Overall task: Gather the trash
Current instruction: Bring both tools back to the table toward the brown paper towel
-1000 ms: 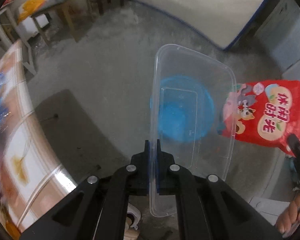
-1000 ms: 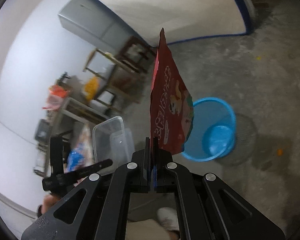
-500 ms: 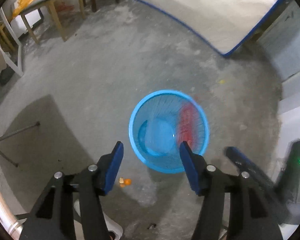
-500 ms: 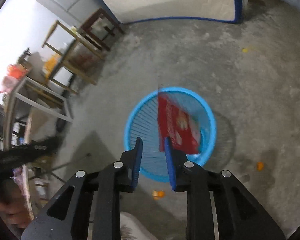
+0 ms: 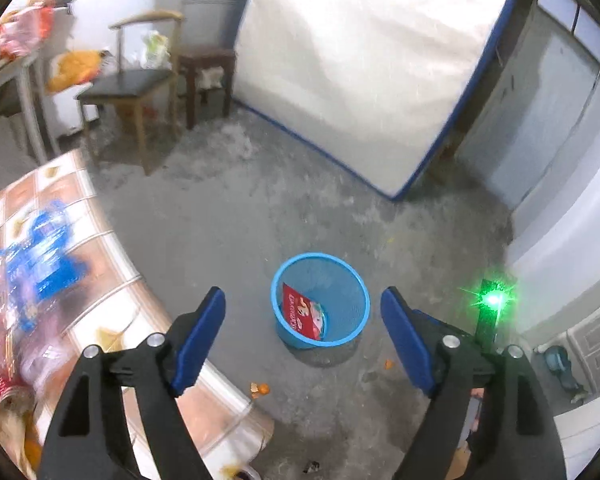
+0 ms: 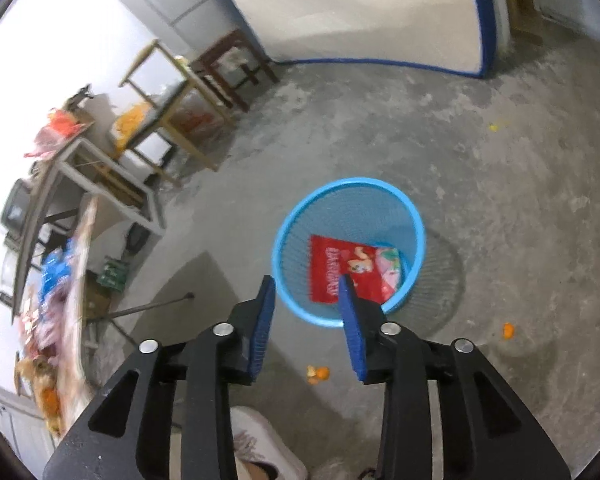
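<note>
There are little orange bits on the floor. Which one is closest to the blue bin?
The orange bit just below the blue bin, beside the white shoe. The other orange bit lies farther off to the right, past the bin's shadow.

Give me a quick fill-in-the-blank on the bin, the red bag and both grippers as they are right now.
1. The red bag lies inside the ____ bin.
2. The jaws of the left gripper and the right gripper are opening, with ____ between them.
3. Bits of ____ peel lie on the floor near the bin.

Missing words: blue; nothing; orange
</note>
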`<state>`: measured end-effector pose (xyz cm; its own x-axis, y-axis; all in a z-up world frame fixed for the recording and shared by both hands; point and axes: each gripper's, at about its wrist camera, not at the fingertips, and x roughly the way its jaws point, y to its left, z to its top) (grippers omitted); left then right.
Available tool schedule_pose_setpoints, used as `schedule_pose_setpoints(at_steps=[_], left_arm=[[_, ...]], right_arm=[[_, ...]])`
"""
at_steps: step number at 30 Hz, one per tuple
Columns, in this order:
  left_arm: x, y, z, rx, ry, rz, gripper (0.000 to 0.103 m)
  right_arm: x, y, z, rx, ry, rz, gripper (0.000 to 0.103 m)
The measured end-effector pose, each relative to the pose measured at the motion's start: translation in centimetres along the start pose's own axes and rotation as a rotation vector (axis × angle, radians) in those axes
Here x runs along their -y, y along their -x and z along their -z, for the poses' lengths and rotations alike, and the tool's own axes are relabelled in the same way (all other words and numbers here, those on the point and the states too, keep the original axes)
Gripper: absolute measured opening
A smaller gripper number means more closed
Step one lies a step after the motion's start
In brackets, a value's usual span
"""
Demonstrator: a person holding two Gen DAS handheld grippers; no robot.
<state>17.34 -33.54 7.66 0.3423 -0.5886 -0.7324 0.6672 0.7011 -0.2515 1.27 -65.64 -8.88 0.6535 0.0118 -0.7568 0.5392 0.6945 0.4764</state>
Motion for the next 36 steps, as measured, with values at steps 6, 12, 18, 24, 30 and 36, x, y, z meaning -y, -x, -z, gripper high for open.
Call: schedule_pose_setpoints(at_steps=[6, 12, 18, 24, 30, 36], left_arm=[[-3.1, 6.6, 8.6, 0.091, 0.078, -0.119, 0.083], [-6.7, 10.1, 16.8, 0.099, 0.122, -0.322, 0.083], [-11.7, 13.9, 22.7, 0.091, 0.231, -0.45, 0.088], [-15.1, 16.7, 27.5, 0.16, 0.397, -0.442, 0.097], [-18.1, 17.6, 29.6, 0.184, 0.478, -0.351, 0.097], [-18.8, 18.7, 30.2, 0.242, 0.465, -0.296, 0.097]], right_arm=[[-6.7, 4.8, 2.0, 0.058, 0.152, -0.058, 0.057], [-16.6, 7.4, 4.1, 0.069, 0.415, -0.125, 0.082], [-25.9, 7.6, 7.7, 0.047, 0.61, -0.182, 0.095], [-32.7, 4.7, 12.4, -0.079, 0.759, -0.203, 0.095], [-36.4, 3.4, 15.3, -0.138, 0.868, -0.25, 0.095], [-41.8, 3.6, 18.1, -0.133, 0.958, -0.329, 0.095]])
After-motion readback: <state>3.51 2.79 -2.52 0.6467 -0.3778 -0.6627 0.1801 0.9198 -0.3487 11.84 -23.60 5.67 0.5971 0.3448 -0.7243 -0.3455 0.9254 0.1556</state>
